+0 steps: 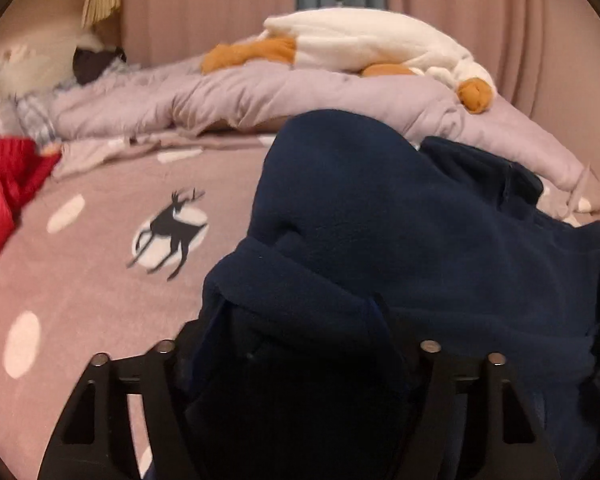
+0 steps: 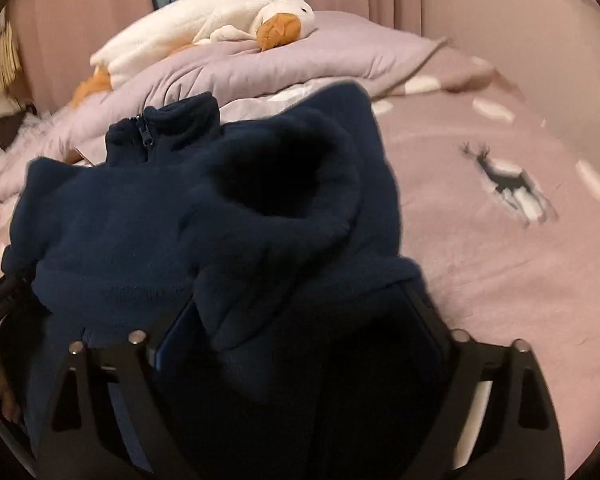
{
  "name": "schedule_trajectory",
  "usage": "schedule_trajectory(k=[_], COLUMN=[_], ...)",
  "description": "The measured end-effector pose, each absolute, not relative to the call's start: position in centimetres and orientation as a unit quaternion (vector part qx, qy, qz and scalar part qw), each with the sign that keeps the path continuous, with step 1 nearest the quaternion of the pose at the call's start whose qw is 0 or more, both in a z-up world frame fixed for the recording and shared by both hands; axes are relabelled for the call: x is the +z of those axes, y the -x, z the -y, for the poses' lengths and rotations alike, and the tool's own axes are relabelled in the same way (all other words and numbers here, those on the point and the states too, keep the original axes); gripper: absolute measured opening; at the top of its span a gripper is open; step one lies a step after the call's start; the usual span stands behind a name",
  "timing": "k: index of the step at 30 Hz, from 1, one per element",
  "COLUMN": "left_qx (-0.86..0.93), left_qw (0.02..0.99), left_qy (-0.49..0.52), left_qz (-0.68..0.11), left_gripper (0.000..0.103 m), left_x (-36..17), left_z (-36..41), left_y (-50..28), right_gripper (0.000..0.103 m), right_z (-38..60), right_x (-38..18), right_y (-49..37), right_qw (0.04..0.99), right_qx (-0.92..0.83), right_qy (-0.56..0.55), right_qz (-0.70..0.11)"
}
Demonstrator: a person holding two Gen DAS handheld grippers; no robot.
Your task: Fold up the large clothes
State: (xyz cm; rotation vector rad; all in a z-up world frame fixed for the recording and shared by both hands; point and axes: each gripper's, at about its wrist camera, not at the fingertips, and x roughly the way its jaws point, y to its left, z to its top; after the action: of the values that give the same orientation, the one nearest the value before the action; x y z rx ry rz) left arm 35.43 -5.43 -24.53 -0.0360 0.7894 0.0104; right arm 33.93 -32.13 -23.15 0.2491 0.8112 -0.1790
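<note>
Dim, warm indoor light falls evenly over the bed (image 1: 80, 280), with no glare. Fisheye curvature bends both views' dark-vignetted edges. The red garment (image 1: 4, 184) is motion-blurred.

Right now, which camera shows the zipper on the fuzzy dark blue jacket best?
The right wrist view. There the small dark zipper pull hangs in plain sight below the stand-up collar of the navy fleece jacket. In the left wrist view the jacket shows only bunched fabric and a seam; no zipper is visible.

Both wrist cameras look steeply down from close above the navy fleece (image 1: 380, 220) (image 2: 180, 208) on the bed (image 1: 80, 300) (image 2: 500, 260), sharing the far plush goose (image 1: 360, 40) (image 2: 204, 20).
</note>
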Motion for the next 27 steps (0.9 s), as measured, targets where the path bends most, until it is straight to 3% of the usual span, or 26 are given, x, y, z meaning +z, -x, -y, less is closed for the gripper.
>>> schedule_trajectory(k=[3,7,27], left_qx=[0.022,0.008,-0.004], left_qw=[0.918,0.901,0.892], left_qy=[0.031,0.094,0.132], left_qz=[-0.396,-0.423,-0.432], left_gripper=[0.093,0.103,0.103], left_x=[-25.0,-25.9,-25.6], left_z=[4.7,2.8,1.8], left_y=[-36.0,-36.9,-36.7], right_gripper=[0.096,0.097,0.101], right_z=[31.4,30.8,31.4], right_x=[-23.2,-23.2,-23.1], right_y=[-34.5,-34.5,-34.4], right_qw=[0.906,0.907,0.908], right_qx=[-0.103,-0.112,-0.096], right_qy=[-0.101,-0.086,-0.109], right_qz=[-0.398,-0.397,-0.392])
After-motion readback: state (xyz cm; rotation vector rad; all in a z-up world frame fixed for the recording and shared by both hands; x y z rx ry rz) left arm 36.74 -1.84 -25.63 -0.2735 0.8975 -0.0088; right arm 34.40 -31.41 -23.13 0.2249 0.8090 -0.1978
